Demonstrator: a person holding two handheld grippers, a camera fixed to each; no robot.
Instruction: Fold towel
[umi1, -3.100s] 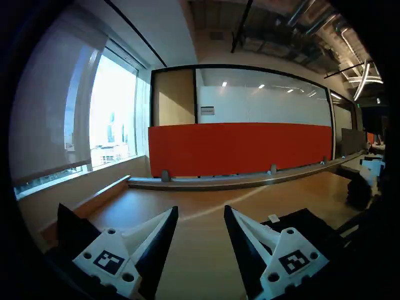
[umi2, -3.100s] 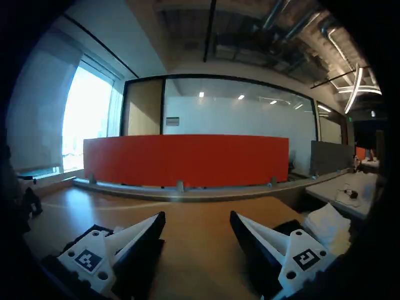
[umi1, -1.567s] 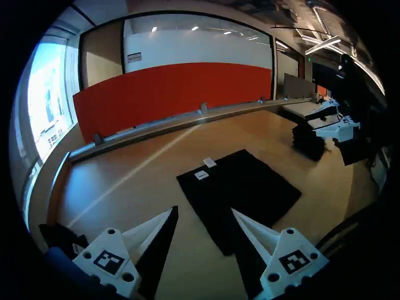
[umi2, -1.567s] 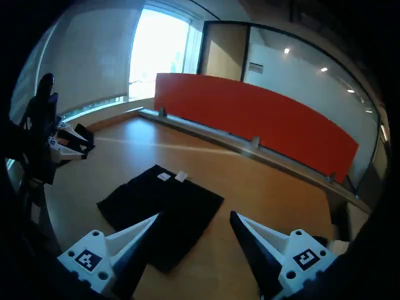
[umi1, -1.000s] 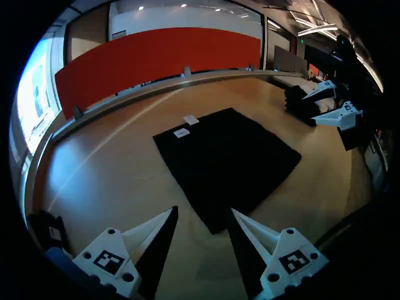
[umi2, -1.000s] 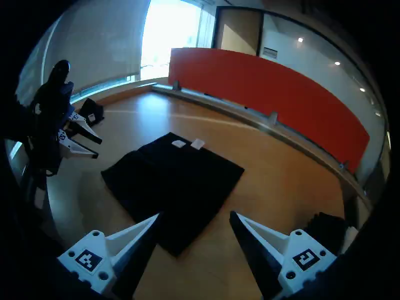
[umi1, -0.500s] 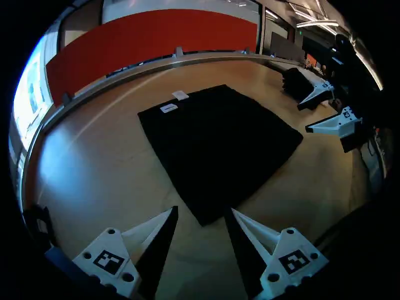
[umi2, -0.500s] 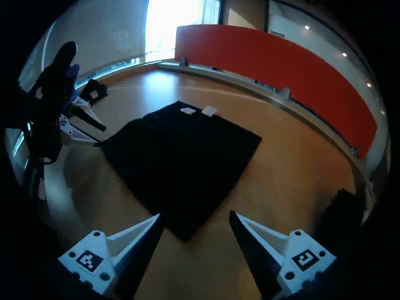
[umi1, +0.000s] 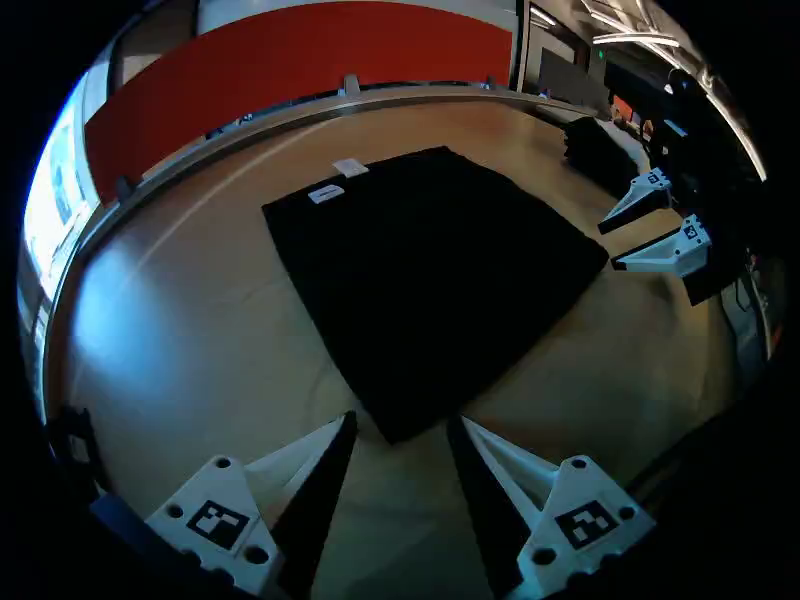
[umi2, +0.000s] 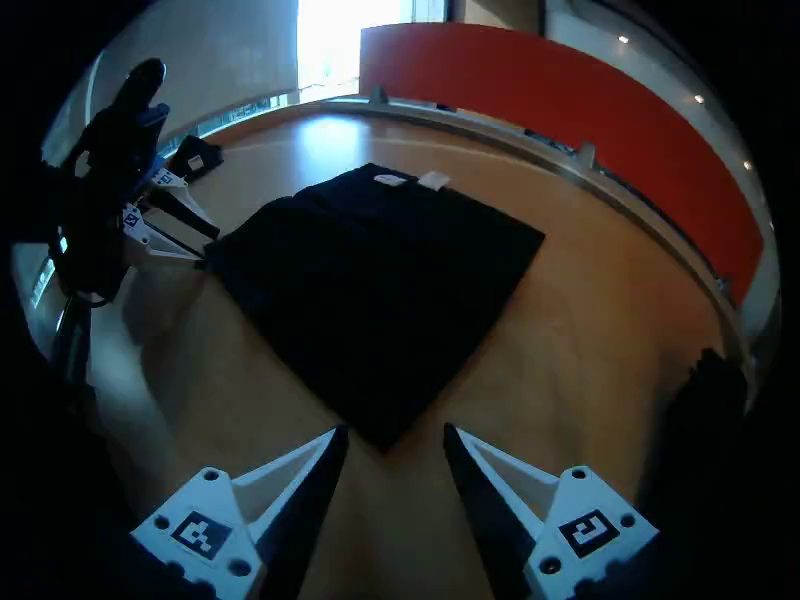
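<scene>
A black towel (umi1: 430, 270) lies spread flat on the wooden table (umi1: 170, 330), with two white tags (umi1: 330, 193) at its far edge. My left gripper (umi1: 400, 420) is open, and one near corner of the towel sits just between its fingertips. In the right gripper view the same towel (umi2: 370, 270) points another corner at my right gripper (umi2: 395, 430), which is open around that corner tip. The right gripper (umi1: 655, 225) shows at the towel's right side, and the left gripper (umi2: 165, 215) at its left corner, held by a dark-sleeved hand (umi2: 100, 190).
An orange partition (umi1: 300, 60) on a metal rail runs along the table's far edge. A dark folded stack (umi1: 595, 150) sits at the far right of the table, and a small black object (umi2: 195, 155) lies near the window side. Bare wood surrounds the towel.
Both grippers have come down from looking across the room and closed in on the towel's near corners. The right gripper's fingers stand a little closer together than half a second ago.
</scene>
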